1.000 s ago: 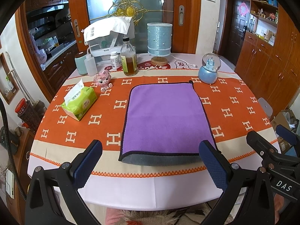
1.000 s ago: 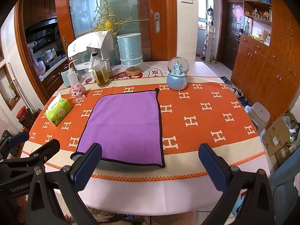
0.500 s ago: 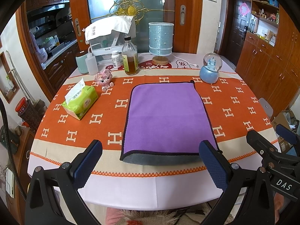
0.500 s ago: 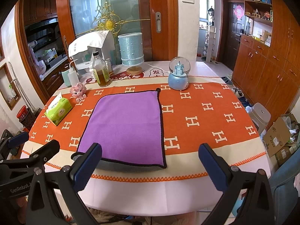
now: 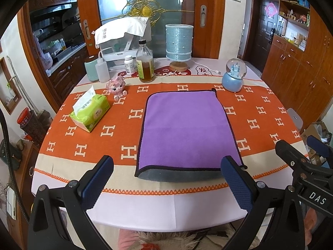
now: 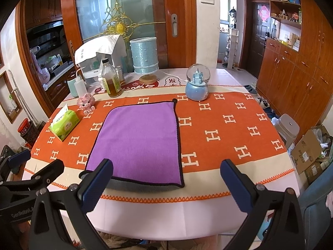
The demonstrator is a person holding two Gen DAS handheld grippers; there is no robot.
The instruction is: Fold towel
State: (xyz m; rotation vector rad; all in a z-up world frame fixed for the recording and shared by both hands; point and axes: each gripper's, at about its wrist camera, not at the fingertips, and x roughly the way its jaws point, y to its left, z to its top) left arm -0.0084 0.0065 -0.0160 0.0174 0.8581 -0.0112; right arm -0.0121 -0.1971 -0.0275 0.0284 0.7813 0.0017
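- On the round table's orange tablecloth with white H marks [image 5: 108, 129], the purple microfibre towel with dark piping [image 5: 187, 129] lies flat, folded over so its grey underside peeks out along the near edge.
- My left gripper [image 5: 166, 183] hovers over the near rim of the table, released, its blue-padded fingers [image 5: 97, 179] spread wide; the towel's near edge shows between them, untouched.
- My right gripper [image 6: 166, 183] hangs beside it, also spread wide and empty, with its left finger in front of the towel's near left corner in that view.
- Left of the towel sits a green tissue pack [image 5: 90, 112], well apart from it.
- Behind the pack stands a small pink toy figure [image 5: 117, 87].
- Beyond the towel's far edge stand a brown-liquid glass bottle [image 5: 145, 64], a pale blue cylindrical lamp [image 5: 179, 43] and a blue snow globe [image 5: 234, 77], the globe near the towel's far right corner.
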